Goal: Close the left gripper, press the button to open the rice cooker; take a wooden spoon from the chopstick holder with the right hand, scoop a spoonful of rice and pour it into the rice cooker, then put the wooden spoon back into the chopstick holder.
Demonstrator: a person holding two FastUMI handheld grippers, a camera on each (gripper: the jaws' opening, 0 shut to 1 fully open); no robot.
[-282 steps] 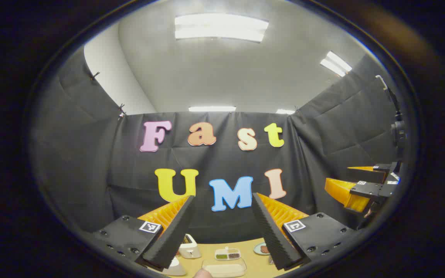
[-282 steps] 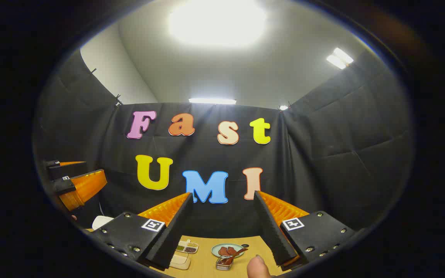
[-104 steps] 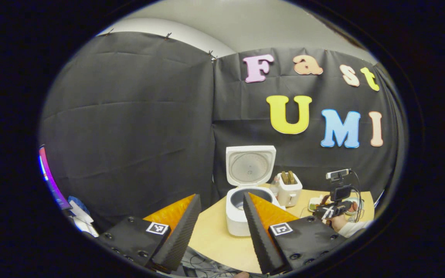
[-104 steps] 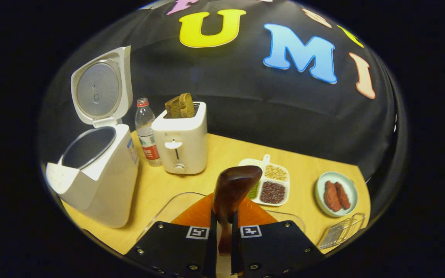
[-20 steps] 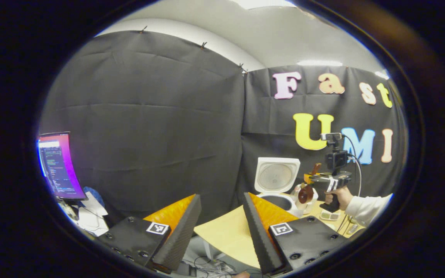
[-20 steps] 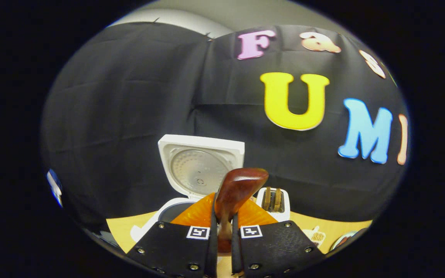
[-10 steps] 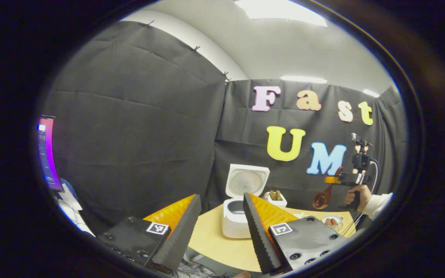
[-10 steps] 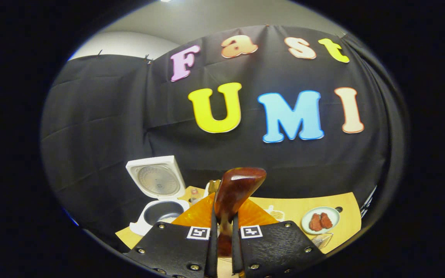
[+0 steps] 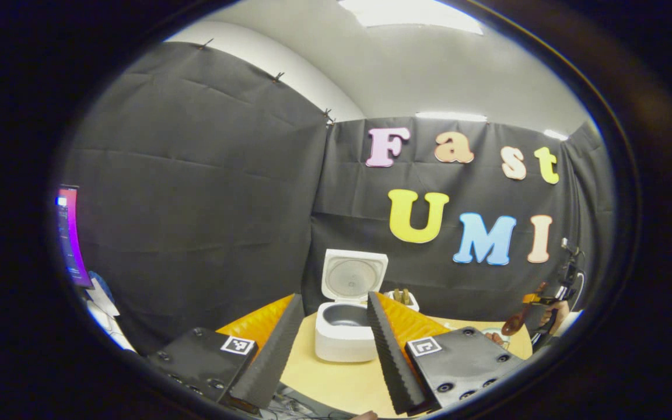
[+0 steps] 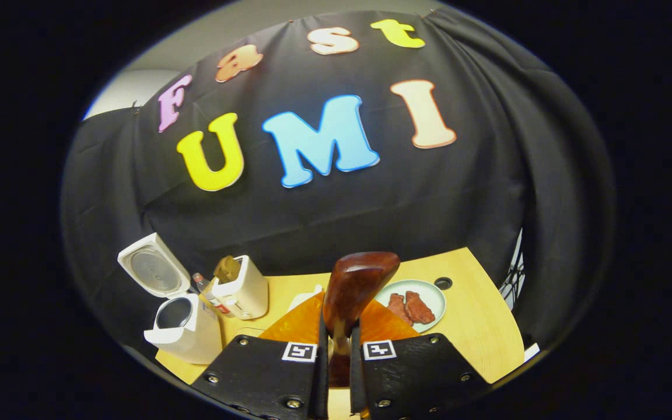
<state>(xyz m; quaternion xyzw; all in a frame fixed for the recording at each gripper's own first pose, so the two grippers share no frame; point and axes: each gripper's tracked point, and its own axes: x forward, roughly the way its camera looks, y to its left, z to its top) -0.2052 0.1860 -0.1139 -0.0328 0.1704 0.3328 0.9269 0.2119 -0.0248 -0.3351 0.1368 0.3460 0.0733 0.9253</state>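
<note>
Right gripper view: the right tongs were seen clamped on the handle of the wooden spoon, both fingers pressed against it and the dark bowl of the spoon raised above and ahead of them. No rice could be made out in the bowl, since its back was turned to the camera. Beneath and beyond the spoon the table was seen from above. At its left end the rice cooker stood with its lid swung fully up; the inner pot looked dark, and its contents could not be told. Just beside the cooker a bottle and a white toaster with bread in its slot were placed. Near the spoon's bowl, to its right, a pale plate carrying two reddish pieces of food was set.

From the left gripper view, the left tongs were held apart, with nothing between the fingers, well back from the table. Between the two fingers the open rice cooker was framed, its lid upright, and the toaster was partly hidden behind the right finger. At the far right edge the right tongs were seen small, gripped by a hand, with the wooden spoon hanging down from them over the right end of the table, well apart from the cooker. A lit monitor was visible at the left edge.
</note>
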